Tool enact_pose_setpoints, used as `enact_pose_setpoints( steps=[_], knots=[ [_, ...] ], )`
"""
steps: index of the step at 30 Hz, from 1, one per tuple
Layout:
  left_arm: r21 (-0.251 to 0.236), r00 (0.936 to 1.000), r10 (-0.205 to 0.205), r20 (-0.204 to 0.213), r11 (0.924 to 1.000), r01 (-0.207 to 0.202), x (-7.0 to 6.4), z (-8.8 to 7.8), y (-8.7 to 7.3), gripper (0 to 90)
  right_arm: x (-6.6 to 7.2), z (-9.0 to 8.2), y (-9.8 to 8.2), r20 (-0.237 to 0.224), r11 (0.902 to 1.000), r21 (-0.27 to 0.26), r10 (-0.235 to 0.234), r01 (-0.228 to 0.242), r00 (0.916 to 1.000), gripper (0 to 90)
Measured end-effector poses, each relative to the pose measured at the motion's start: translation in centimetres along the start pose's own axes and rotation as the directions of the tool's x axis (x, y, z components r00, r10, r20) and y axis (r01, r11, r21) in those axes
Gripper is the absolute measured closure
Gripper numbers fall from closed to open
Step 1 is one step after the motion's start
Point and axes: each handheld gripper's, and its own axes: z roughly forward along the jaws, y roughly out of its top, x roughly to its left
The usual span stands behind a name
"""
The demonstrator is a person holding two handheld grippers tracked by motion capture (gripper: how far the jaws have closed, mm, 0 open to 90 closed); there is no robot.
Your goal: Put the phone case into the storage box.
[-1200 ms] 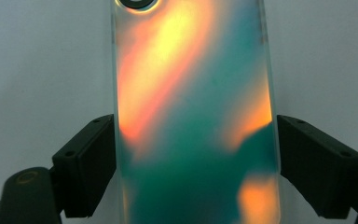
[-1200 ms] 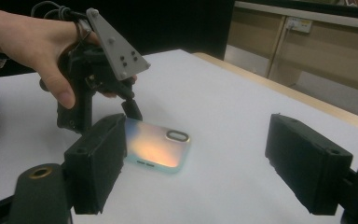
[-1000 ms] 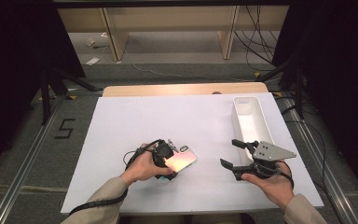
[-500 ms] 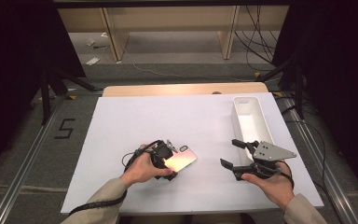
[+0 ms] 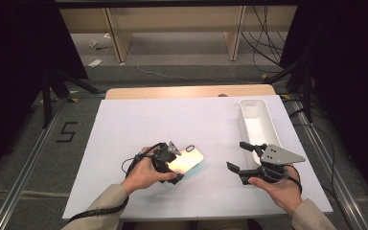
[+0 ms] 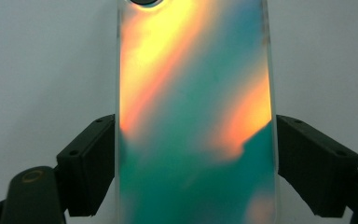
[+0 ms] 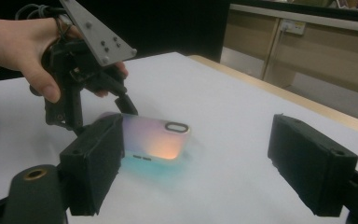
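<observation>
High view: your left tongs clamp the iridescent phone case at table centre, 6 o'clock side. Right tongs, just widened, empty. Next, probably carry it to the white tray at 2 o'clock.

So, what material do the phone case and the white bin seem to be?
Phone case: likely plastic with a glossy iridescent finish; orange and teal sheen, clear edges. White bin: probably smooth moulded plastic; uniform matte white with rounded corners.
</observation>
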Motion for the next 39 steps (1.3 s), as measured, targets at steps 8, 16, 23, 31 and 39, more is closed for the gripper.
enact_pose_setpoints(
  steps=[8,16,23,31,39],
  knots=[
    [-0.113,0.9997,-0.016,-0.021,0.9935,0.014,0.0,-1.0,-0.1,17.2,0.1,0.5,0.3,0.01,0.9997,-0.013,0.021,-0.02,0.9997,17.8],
    [-0.198,0.9986,-0.03,-0.044,0.98,0.021,-0.2,-1.5,-0.1,17.2,0.2,1.1,0.7,0.019,0.9988,-0.023,0.044,-0.044,0.9988,17.3],
    [-0.226,0.9988,-0.026,-0.041,0.9739,0.016,-0.2,-1.8,-0.1,17.2,-0.1,1.7,1.1,0.05,0.9976,-0.022,0.067,-0.066,0.9965,17.3],
    [-0.261,0.9981,-0.027,-0.055,0.9652,0.012,-0.3,-2.3,0.0,17.2,-0.3,3.5,2.0,0.065,0.9961,-0.028,0.085,-0.083,0.9943,17.9],
    [-0.277,0.9983,-0.024,-0.052,0.9609,0.009,-0.4,-2.4,-0.1,17.1,-0.7,5.1,2.4,0.062,0.9942,-0.026,0.106,-0.105,0.9924,18.0]
  ],
)
